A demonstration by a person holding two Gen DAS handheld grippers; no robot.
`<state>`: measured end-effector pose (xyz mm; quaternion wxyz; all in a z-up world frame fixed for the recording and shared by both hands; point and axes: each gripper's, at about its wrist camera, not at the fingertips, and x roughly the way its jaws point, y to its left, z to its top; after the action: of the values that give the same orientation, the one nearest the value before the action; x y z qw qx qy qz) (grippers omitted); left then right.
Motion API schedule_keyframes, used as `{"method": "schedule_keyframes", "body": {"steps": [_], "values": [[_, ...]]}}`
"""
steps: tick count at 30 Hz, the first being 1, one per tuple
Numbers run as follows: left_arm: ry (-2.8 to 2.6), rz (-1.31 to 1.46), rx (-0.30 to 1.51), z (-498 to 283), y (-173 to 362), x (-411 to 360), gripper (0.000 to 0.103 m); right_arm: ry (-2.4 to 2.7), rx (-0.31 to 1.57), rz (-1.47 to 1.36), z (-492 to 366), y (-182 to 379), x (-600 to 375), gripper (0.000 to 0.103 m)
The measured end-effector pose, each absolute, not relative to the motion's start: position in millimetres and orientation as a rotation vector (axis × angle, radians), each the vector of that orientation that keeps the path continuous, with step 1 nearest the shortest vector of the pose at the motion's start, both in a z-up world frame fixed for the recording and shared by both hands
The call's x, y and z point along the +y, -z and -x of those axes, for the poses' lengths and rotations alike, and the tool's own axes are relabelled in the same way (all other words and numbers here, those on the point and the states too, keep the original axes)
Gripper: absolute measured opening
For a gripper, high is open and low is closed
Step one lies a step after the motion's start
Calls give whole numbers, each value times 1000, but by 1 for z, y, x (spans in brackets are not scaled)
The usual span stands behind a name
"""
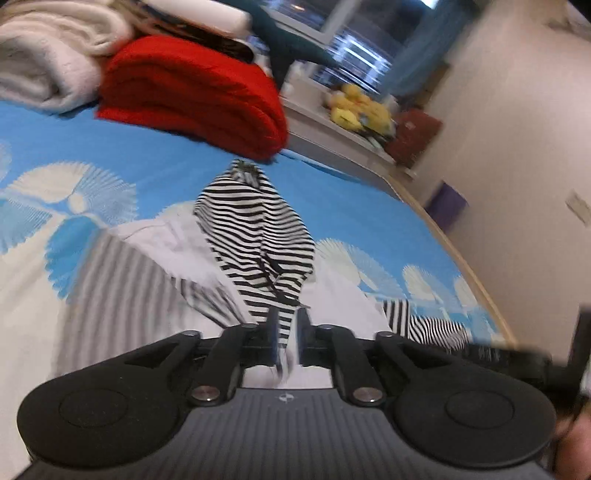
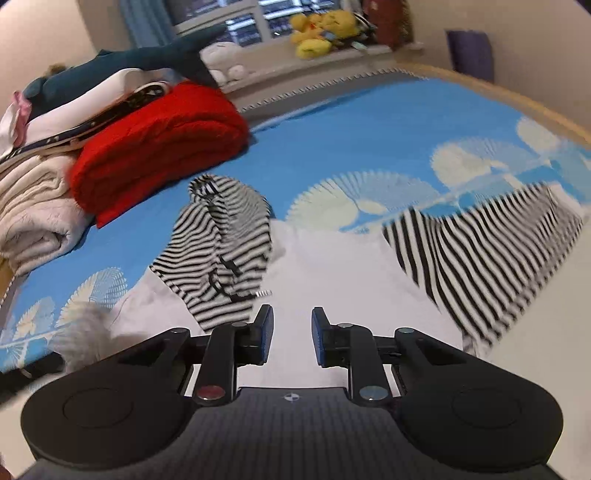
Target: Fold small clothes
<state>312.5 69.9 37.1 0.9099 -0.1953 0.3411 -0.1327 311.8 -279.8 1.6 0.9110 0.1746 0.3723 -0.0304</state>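
A black-and-white striped hooded garment (image 1: 258,236) lies on a white cloth (image 1: 155,236) on the blue bed. My left gripper (image 1: 288,332) is shut on a fold of the striped fabric, which hangs between its fingers. In the right wrist view the striped hood (image 2: 221,236) lies ahead to the left and a striped sleeve (image 2: 480,251) spreads to the right. My right gripper (image 2: 291,336) is open and empty over the white cloth (image 2: 332,266), its left fingertip close to the hood's lower edge.
A folded red blanket (image 2: 155,147) and cream blankets (image 2: 33,210) are stacked at the bed's far left, with a plush shark (image 2: 122,62) on top. Yellow plush toys (image 2: 317,29) sit on the windowsill. The bed's wooden edge (image 1: 461,258) runs along the right.
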Motion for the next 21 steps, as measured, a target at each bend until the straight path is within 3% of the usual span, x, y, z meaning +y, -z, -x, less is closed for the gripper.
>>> {"method": "schedule_keyframes", "body": {"steps": [12, 21], "values": [[-187, 454, 886, -332, -3, 145, 19, 25, 827, -444, -295, 23, -284, 25], [-273, 447, 929, -359, 10, 177, 19, -246, 917, -319, -330, 54, -201, 25]]}}
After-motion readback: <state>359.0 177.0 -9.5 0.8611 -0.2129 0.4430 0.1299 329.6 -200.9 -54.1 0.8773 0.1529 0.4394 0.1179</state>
